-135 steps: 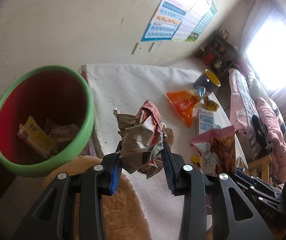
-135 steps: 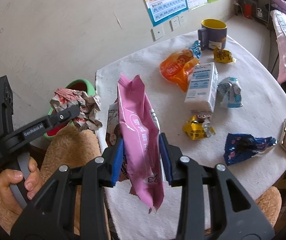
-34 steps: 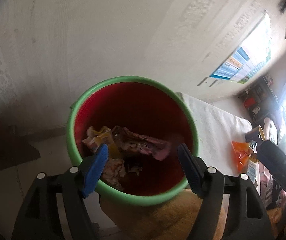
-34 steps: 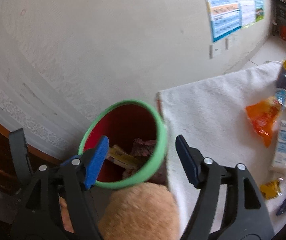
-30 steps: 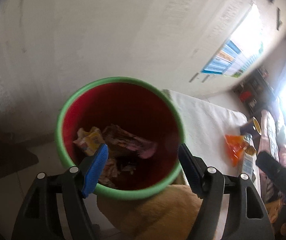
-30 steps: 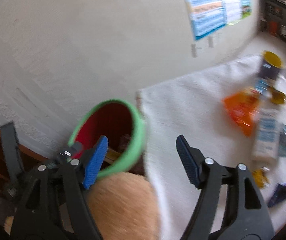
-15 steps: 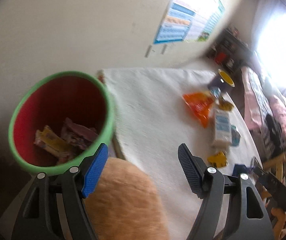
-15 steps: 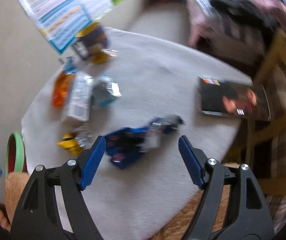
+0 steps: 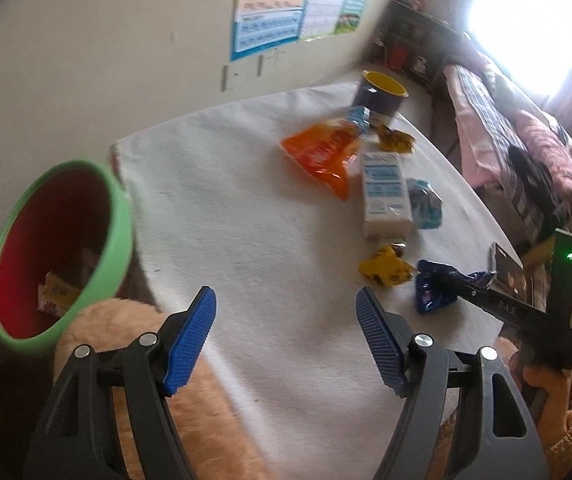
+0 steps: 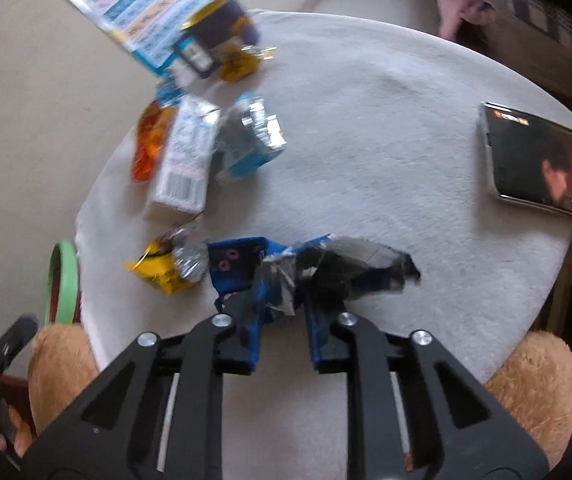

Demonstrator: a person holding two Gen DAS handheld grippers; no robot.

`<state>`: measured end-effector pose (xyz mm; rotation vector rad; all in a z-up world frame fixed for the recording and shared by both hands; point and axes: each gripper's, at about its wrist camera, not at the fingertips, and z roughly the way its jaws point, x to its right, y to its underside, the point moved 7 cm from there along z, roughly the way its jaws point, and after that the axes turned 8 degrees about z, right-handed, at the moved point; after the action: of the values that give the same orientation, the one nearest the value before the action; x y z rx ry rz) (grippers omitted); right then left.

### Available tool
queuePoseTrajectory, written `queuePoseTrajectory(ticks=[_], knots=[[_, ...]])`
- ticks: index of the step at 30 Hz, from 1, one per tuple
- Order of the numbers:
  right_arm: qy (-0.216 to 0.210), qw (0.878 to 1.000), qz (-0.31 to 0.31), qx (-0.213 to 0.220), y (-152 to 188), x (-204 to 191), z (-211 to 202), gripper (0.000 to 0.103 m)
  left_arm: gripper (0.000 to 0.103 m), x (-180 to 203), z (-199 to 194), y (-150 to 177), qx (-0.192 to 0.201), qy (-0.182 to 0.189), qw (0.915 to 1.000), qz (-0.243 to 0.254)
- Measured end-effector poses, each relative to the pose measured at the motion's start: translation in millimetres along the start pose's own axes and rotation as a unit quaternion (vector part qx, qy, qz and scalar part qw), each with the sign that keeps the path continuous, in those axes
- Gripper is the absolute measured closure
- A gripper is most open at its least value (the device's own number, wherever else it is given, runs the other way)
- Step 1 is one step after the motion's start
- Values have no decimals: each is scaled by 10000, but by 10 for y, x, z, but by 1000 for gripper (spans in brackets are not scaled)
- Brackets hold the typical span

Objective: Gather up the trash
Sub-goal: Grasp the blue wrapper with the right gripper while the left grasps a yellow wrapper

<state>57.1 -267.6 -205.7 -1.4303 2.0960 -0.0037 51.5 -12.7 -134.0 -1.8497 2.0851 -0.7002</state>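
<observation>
Two handheld grippers, black frames.
Left gripper [image 9: 285, 322]: ribbed blue pads, silver screws. Right gripper [image 10: 282, 334]: same build, white lettering, green light on its body.

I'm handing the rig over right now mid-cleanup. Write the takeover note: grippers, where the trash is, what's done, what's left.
Right gripper: jaws have just been closing and now pinch the blue wrapper, which lies on the white tablecloth.
Left gripper: open, empty, above the table's near edge.
Bin: green rim, red inside, off the table's left edge; some wrappers already in it.
Left on the table: orange bag, white carton, light-blue wrapper, two yellow wrappers.
The mug and the phone do not look like trash.
Next, probably: lift the blue wrapper and carry it to the bin.
</observation>
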Motion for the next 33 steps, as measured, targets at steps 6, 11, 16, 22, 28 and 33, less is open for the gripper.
queuePoseTrajectory(ticks=[6,11,16,22,28,33], knots=[[-335,9992,-227,-40,176,-110,-252,85,35,372,208,-165,0,206,9991,358],[-239,9987,-402,-219,400,-39,-271,85,41,670,523,-227,-227,331,9971,651],[-289,9992,-257,-137,353,41,-325,85,45,895,843,-147,-602,361,9932,924],[-291,9993,-182,-160,358,60,-323,85,57,979,1090,58,-1068,386,9880,1042],[-278,9993,-172,-187,358,59,-306,85,76,862,1042,83,-1060,413,9905,779],[-246,9993,-188,-194,346,63,-297,85,77,784,877,39,-876,446,9928,682]])
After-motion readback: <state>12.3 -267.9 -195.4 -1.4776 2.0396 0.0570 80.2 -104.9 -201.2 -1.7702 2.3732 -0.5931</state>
